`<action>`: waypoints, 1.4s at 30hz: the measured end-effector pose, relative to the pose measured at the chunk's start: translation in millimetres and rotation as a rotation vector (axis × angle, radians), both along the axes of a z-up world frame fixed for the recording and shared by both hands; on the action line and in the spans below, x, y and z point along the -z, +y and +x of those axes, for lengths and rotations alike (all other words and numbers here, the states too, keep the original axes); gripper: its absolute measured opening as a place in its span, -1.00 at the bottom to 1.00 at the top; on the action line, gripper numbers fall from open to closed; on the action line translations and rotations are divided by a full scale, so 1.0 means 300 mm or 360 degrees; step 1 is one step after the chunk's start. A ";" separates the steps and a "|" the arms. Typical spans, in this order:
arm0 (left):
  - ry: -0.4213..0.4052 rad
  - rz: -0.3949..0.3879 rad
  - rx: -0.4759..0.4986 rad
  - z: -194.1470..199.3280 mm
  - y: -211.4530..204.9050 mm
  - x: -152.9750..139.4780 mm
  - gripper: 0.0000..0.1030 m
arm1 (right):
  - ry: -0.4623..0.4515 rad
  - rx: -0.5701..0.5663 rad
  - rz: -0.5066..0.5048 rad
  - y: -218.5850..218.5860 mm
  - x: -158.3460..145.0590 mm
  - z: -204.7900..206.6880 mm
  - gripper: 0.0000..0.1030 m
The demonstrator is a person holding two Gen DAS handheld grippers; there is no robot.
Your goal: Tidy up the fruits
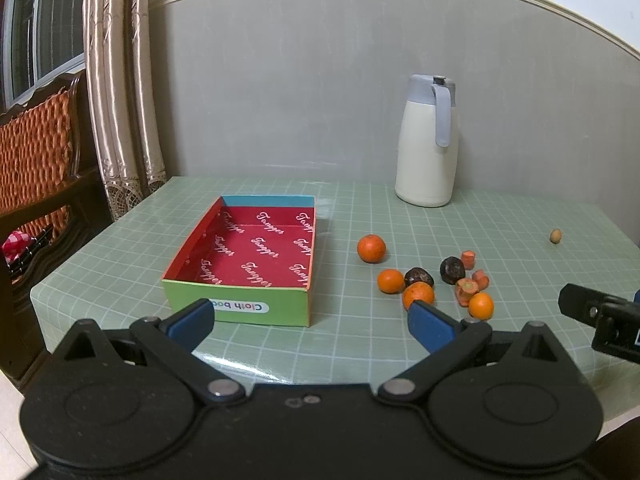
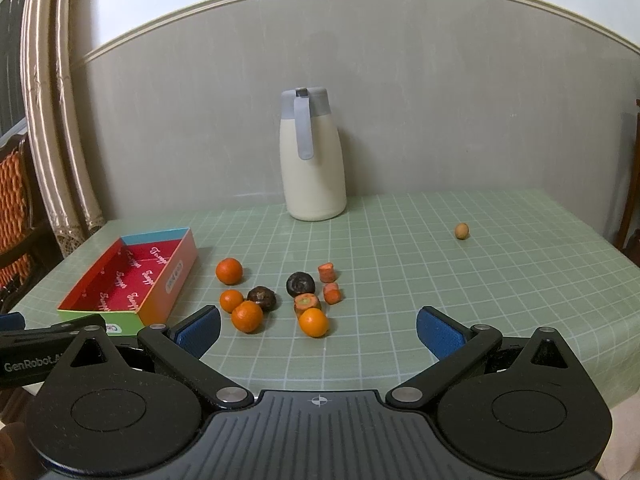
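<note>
- Far left: orange-cushioned wooden chair [image 1: 36, 152] and gathered curtain [image 1: 120, 100], off the table.
- Left on the green grid tablecloth [image 2: 400, 248]: open cardboard box [image 1: 248, 248], red printed lining, nothing inside, likely the place for the fruit.
- Low in front: left gripper [image 1: 308, 320], jaws spread wide, nothing held, hovering near the box's front wall.
- Right of the box: four small oranges, the far orange [image 2: 229, 271] alone, the left orange [image 2: 231, 300] just beside the near-left orange [image 2: 247, 317], the near orange [image 2: 313, 322] apart.
- Mixed among them: two dark mushrooms [image 2: 301, 283] and carrot chunks [image 2: 326, 272], best left alone.
- Low right: right gripper [image 2: 318, 330], jaws also wide and empty, lined up roughly on the near orange.
- Best approach, as a judgement: straddle that orange squarely, close gently to avoid rolling it, avoid nudging the carrot piece touching it.
- Behind: cream thermos jug [image 2: 313, 160], upright by the wall.
- Far right: one small tan round thing [image 2: 461, 231], well apart, kind unclear.
</note>
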State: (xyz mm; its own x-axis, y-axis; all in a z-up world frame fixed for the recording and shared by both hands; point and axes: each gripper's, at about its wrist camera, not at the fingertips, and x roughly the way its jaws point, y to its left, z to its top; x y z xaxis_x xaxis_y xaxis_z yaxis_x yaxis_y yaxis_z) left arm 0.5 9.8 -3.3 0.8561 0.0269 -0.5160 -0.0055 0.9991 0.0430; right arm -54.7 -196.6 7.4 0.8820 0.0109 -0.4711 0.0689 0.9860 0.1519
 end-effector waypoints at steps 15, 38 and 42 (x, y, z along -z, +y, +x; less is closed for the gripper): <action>0.0001 -0.0005 -0.0009 0.003 0.003 -0.002 0.89 | 0.0006 0.0001 -0.0002 0.000 0.003 0.007 1.00; -0.0006 -0.0018 -0.0017 -0.007 0.013 0.004 0.89 | 0.0017 0.0002 -0.0006 0.000 0.008 0.007 1.00; -0.0007 -0.0020 -0.0018 -0.007 0.013 0.004 0.89 | 0.0016 0.0001 -0.0007 0.000 0.007 0.006 1.00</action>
State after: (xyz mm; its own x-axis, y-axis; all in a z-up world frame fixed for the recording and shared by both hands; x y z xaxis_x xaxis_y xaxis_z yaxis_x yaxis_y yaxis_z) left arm -1.8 13.9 -4.5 0.8580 0.0301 -0.5128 -0.0171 0.9994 0.0301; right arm -52.9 -196.6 5.3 0.8773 0.0082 -0.4798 0.0712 0.9866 0.1471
